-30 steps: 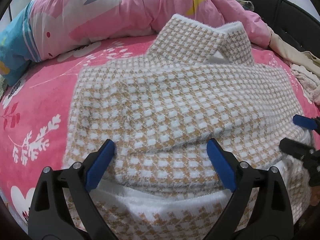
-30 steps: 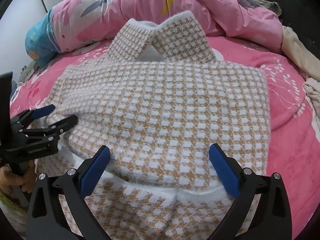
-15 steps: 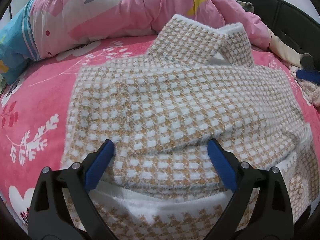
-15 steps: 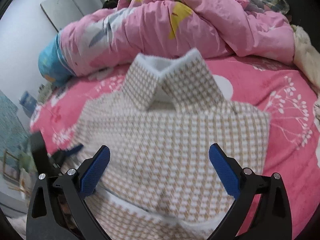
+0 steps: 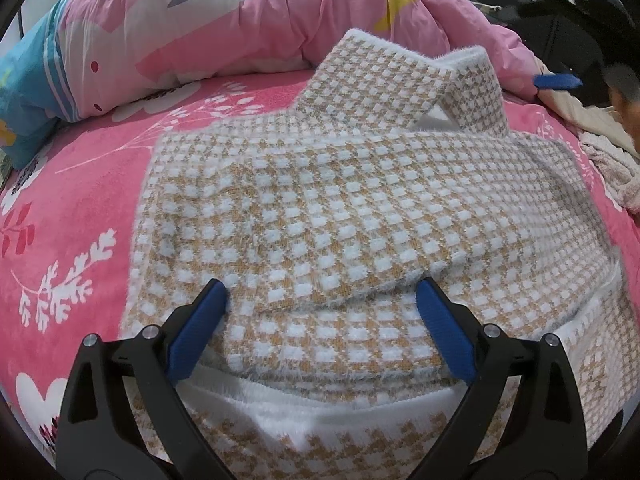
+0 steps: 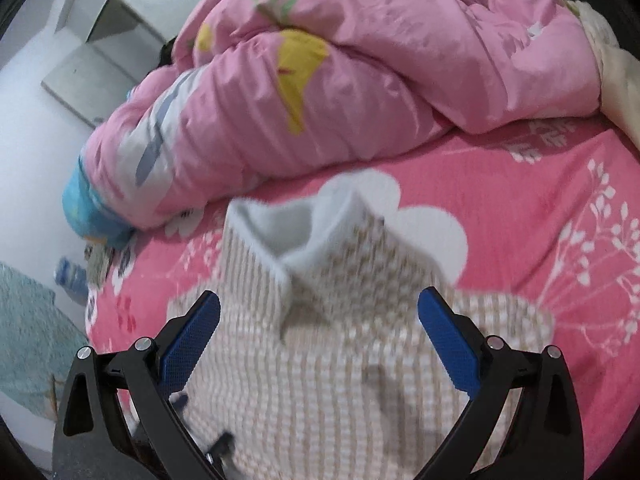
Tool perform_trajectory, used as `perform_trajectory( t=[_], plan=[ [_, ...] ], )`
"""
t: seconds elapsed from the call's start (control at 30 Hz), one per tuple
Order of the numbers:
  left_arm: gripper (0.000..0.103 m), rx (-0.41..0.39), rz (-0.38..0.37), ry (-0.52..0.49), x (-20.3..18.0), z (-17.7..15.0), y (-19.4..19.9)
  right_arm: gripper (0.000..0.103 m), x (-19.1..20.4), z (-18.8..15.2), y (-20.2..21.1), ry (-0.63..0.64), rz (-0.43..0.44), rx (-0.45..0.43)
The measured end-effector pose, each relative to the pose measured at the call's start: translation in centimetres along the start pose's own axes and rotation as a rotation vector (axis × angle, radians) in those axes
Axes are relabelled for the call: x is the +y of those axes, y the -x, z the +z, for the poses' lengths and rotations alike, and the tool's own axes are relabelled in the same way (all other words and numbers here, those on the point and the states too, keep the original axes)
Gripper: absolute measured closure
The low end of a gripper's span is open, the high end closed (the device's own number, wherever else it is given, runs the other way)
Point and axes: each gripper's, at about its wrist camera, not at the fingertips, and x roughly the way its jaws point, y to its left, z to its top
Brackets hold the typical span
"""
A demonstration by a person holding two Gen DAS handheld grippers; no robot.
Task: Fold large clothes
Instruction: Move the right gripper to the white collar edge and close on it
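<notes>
Jaws wide over checked sweater; pink duvet bunched just behind.

Bare bed on both sides, blocked at the back

The pink bed sheet lies bare left of the checked sweater. The big pink quilt blocks the far side. Small clothes crowd the right edge.

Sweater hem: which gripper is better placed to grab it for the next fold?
Left. The left gripper sits open low over the sweater's near hem; the right gripper is open too, but raised above the collar, in a blurred view.
</notes>
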Motion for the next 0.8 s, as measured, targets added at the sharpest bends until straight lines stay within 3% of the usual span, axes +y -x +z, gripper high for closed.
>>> perform_trajectory(
  t=[0.13,0.43,0.8],
  plan=[
    [0.01,-0.001,0.001,0.0,-0.1,0.0,-0.1,0.007,-0.8,2.6,-1.7,-0.067,0.019,-0.004],
    [0.01,0.001,0.0,0.0,-0.5,0.1,0.0,0.007,-2.0,4.6,-5.3,-0.105,-0.038,0.038],
    [0.01,-0.004,-0.006,0.009,-0.4,0.1,0.0,0.032,-1.1,4.4,-6.9,-0.017,-0.123,0.102]
  ],
)
